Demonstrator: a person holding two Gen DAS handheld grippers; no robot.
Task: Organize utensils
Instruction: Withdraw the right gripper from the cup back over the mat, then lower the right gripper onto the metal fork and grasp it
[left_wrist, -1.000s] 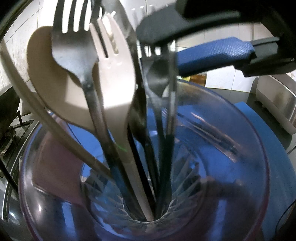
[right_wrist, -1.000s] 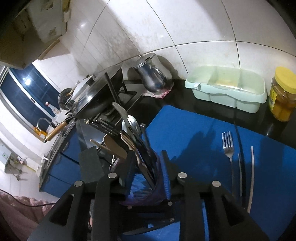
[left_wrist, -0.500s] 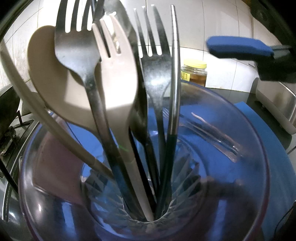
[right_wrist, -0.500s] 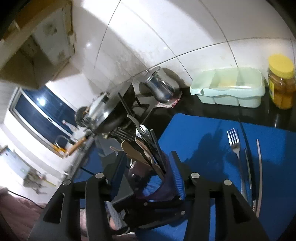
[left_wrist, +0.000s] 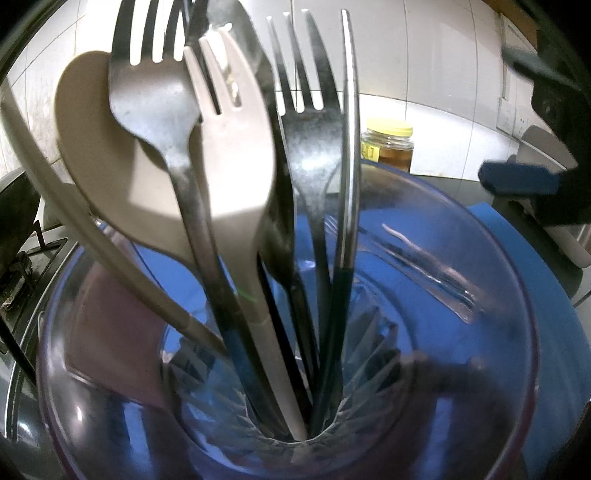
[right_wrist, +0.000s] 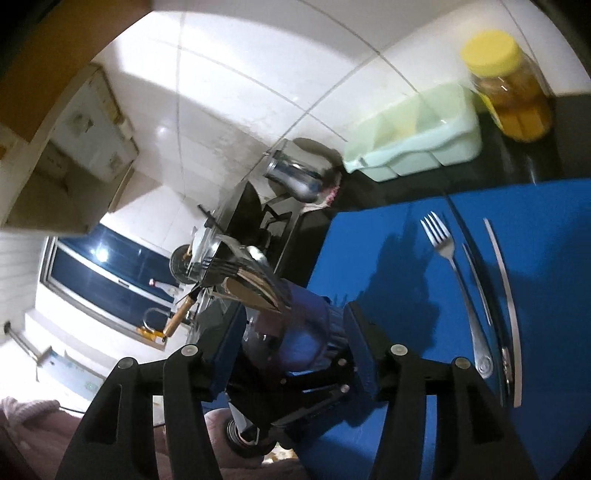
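Observation:
A clear purple-tinted glass cup (left_wrist: 461, 295) fills the left wrist view, with several forks, a beige spoon (left_wrist: 96, 155), a beige fork (left_wrist: 236, 155) and a steel chopstick (left_wrist: 349, 147) standing in it. My left gripper's fingers are hidden behind the glass; in the right wrist view the cup (right_wrist: 306, 332) sits in that gripper's black frame. My right gripper (left_wrist: 524, 122) hangs to the right of the cup, its jaws opening with nothing between them. From its own camera, the right gripper (right_wrist: 295, 325) frames the cup, which stands farther back.
A steel fork (right_wrist: 454, 280) and long thin utensils (right_wrist: 502, 288) lie on the blue mat (right_wrist: 388, 258). A mint divided tray (right_wrist: 417, 144) and a yellow-lidded jar (right_wrist: 509, 88) stand at the wall, and a steel kettle (right_wrist: 295, 177) beside the stove.
My right gripper let go of the utensils in the cup, widened and drew away to the right. Its view rolled. The cup and left gripper stayed still.

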